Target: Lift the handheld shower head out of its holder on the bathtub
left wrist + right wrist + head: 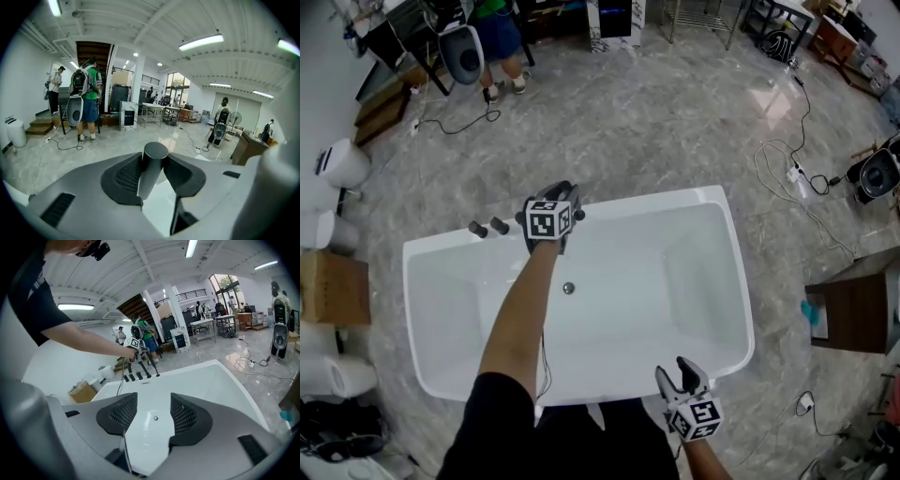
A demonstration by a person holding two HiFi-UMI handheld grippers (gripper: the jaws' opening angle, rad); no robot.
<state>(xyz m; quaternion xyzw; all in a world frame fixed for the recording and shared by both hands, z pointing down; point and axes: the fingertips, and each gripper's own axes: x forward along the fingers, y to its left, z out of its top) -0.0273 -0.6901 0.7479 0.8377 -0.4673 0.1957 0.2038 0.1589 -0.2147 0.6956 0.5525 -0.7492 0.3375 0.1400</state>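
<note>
My left gripper (pixel 565 197) is at the far rim of the white bathtub (pixel 675 202), just right of two dark knobs (pixel 487 227). In the left gripper view its pads (pixel 126 176) press on the dark round handle of the shower head (pixel 150 173), which stands upright between them and above the rim. The shower head's holder is hidden. My right gripper (pixel 682 375) hovers at the tub's near right corner, open, with nothing between its pads (pixel 187 416). That gripper's view looks across the tub to the left gripper (pixel 133 344).
A drain (pixel 569 288) sits in the tub floor. A cardboard box (pixel 333 289) and white fixtures (pixel 342 164) stand at the left, a brown cabinet (pixel 853 309) at the right. Cables (pixel 797 169) trail over the grey floor. A person (pixel 497 37) stands beyond the tub.
</note>
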